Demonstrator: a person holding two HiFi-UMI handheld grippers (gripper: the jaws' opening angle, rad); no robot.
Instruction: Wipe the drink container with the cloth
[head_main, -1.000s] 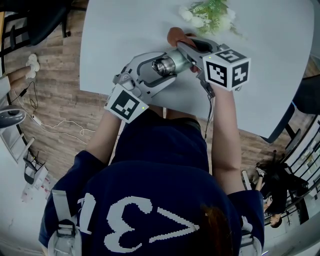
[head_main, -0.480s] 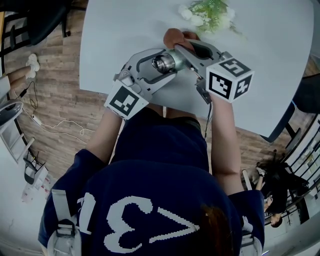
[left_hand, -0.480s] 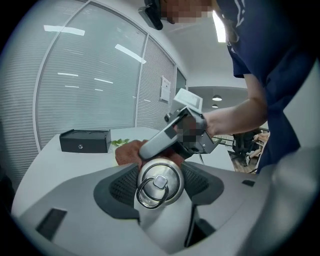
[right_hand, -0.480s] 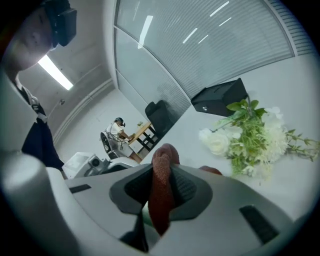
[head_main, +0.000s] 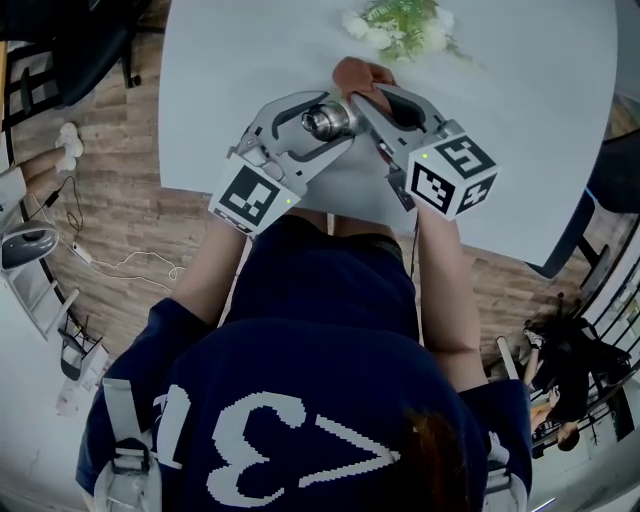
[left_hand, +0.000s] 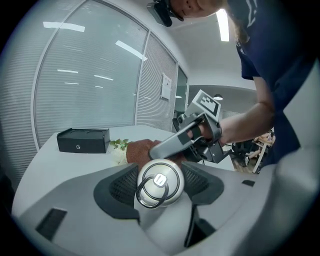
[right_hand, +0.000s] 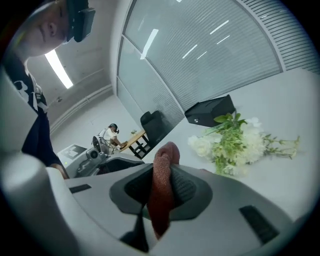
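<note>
Pale grey table (head_main: 230, 70) lies below both grippers. Left gripper (left_hand: 160, 186) clamps the metal drink container (head_main: 326, 121), lid toward the person, so that its body stays free. Right gripper (right_hand: 161, 192), jaws narrow, pinches the reddish cloth (head_main: 352, 72) just beside the container, probably for rubbing; contact I cannot confirm

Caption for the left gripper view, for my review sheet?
Jaws clamp a steel bottle while the right gripper holds a brown cloth just behind it; black box and flowers beyond.
</note>
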